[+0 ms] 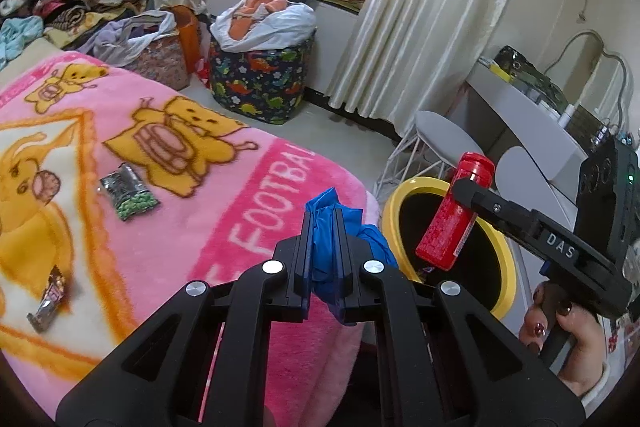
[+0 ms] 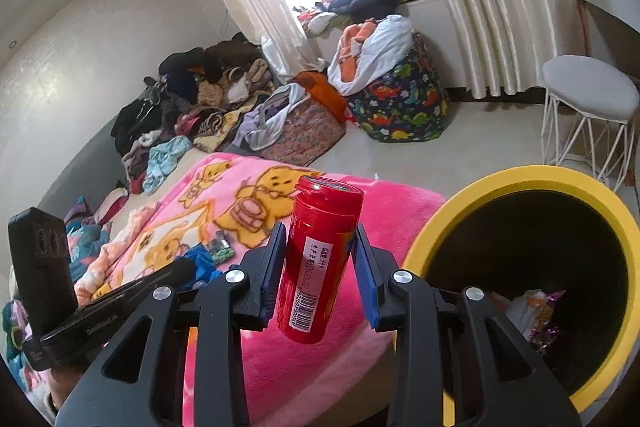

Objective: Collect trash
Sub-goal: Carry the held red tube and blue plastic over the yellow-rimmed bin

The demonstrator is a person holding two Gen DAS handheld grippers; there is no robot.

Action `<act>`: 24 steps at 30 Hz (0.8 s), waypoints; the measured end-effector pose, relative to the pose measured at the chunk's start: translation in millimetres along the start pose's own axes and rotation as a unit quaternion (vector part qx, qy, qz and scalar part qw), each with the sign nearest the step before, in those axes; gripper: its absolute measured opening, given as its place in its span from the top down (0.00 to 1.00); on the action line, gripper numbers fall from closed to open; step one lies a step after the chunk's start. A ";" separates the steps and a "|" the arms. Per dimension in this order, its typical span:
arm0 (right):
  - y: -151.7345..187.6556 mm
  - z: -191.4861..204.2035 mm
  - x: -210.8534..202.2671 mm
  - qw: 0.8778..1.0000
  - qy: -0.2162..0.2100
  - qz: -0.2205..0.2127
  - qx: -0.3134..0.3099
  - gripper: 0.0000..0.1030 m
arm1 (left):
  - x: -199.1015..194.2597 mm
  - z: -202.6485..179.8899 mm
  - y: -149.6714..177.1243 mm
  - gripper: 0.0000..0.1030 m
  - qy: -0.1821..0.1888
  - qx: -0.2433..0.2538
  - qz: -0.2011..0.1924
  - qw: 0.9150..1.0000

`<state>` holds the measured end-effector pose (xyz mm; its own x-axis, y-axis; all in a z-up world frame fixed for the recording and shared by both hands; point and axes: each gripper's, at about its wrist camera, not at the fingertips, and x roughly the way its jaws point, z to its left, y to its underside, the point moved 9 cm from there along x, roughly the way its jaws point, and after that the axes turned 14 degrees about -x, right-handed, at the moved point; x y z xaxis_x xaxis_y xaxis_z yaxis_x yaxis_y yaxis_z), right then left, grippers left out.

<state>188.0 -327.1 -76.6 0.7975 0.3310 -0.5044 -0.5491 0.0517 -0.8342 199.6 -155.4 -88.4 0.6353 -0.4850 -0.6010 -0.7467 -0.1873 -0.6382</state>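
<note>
Left gripper point(image 1: 323, 223) clenched on blue glove point(image 1: 326, 227) over pink blanket point(image 1: 224, 195), right gripper point(image 2: 320, 247) grasping red bottle point(image 2: 318, 263) beside yellow-rimmed bin point(image 2: 516, 179), two wrappers point(image 1: 127, 193) lying on blanket

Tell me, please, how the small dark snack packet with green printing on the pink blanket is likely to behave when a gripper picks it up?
The small dark snack packet with green printing looks like thin crinkled foil, so it probably flexes rather than stays stiff. It lies flat on the fluffy pink blanket, so it likely won't roll, and the pile may make getting under it awkward. It seems light.
</note>
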 end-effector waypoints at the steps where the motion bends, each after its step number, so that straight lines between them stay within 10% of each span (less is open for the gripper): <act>1: 0.3 -3.0 -2.0 1.000 0.003 -0.001 0.002 0.69 | 0.9 -1.3 0.4 0.96 0.001 0.002 0.000 1.000; 24: 12.9 -95.5 -40.3 0.994 0.083 -0.026 0.062 0.69 | 37.1 -67.6 29.9 0.96 0.027 0.059 0.038 0.997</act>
<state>172.7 -429.7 -88.3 0.8507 0.1650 -0.4991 -0.5237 0.1841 -0.8318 187.5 -236.8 -97.2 0.5647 -0.5394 -0.6246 -0.7616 -0.0491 -0.6462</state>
